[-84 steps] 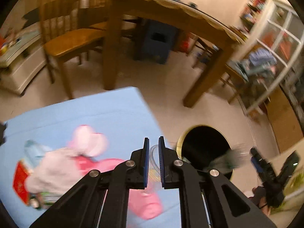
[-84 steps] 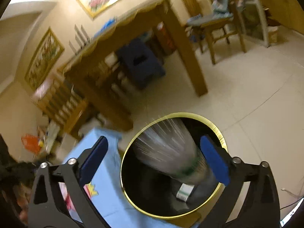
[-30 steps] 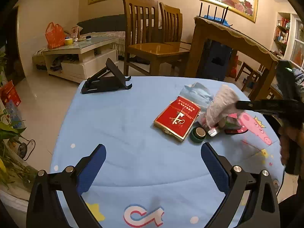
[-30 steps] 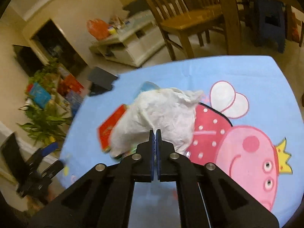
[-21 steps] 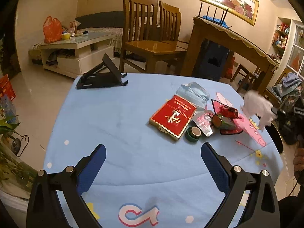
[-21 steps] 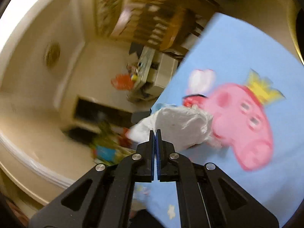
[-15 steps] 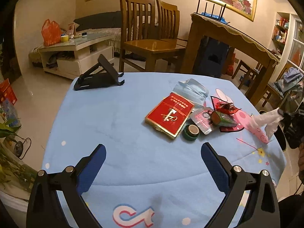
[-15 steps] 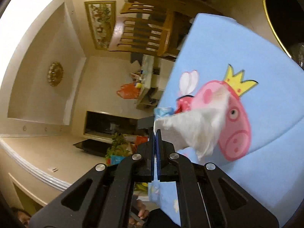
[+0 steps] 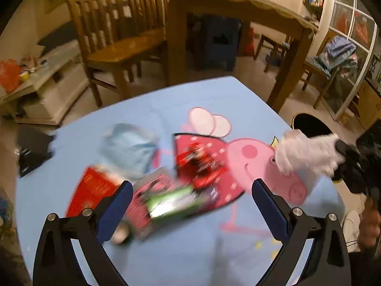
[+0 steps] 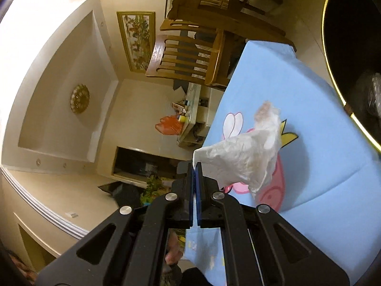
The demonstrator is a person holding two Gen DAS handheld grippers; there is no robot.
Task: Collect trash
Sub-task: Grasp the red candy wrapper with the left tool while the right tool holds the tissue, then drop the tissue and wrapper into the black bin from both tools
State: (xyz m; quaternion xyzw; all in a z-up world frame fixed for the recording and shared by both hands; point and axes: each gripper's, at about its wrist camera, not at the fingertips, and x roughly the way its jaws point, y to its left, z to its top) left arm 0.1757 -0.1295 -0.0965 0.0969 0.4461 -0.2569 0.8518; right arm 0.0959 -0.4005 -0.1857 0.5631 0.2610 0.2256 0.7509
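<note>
Between the pinched-together fingers of the right tongs (image 10: 195, 166) hangs a crumpled white tissue (image 10: 247, 157), caught by one corner, over the blue tablecloth (image 10: 321, 143) and short of the black bin (image 10: 352, 47). It looks feather-light, soft and floppy; a corner pinch should do. Left tongs (image 9: 190, 200) gape wide and empty, with a blurred green wrapper (image 9: 171, 202) and red packet (image 9: 92, 188) on the cloth between and beside their fingers.
</note>
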